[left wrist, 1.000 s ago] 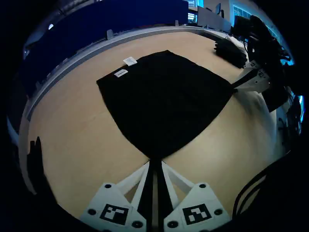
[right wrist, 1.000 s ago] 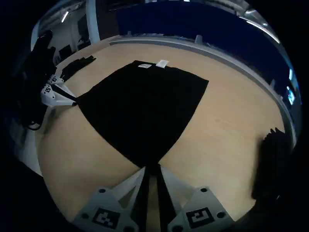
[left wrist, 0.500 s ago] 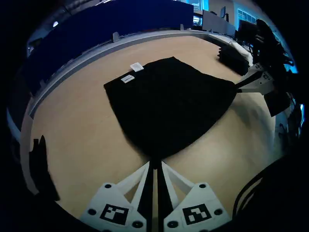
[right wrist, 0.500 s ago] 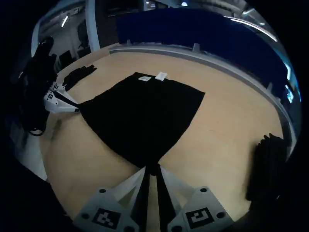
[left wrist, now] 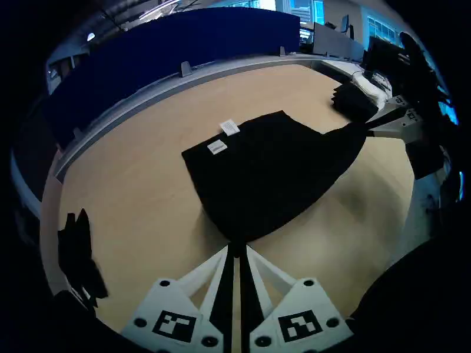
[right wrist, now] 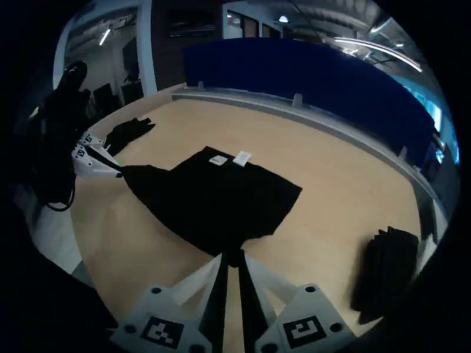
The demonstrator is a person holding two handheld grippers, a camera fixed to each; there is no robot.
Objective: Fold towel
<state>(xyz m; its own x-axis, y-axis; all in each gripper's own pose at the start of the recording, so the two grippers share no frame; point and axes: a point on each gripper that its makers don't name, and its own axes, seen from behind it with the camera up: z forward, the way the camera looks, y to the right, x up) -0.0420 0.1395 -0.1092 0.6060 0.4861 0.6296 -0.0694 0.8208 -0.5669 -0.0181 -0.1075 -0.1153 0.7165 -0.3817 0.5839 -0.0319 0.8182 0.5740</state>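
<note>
The black towel is lying mid-frame on the wooden bench, with its two near corners being held raised above the surface. The left tongs, bottom centre of the left gripper view, are pinching one corner, fingers narrow on the cloth. The right tongs, bottom centre of the right gripper view, are clamping the other corner likewise. White tags are showing at the towel's far edge.

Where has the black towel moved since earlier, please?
Yes: the left claw and right claw have lifted the near edge of the towel off the wooden table; its labelled far edge lies flat.
</note>
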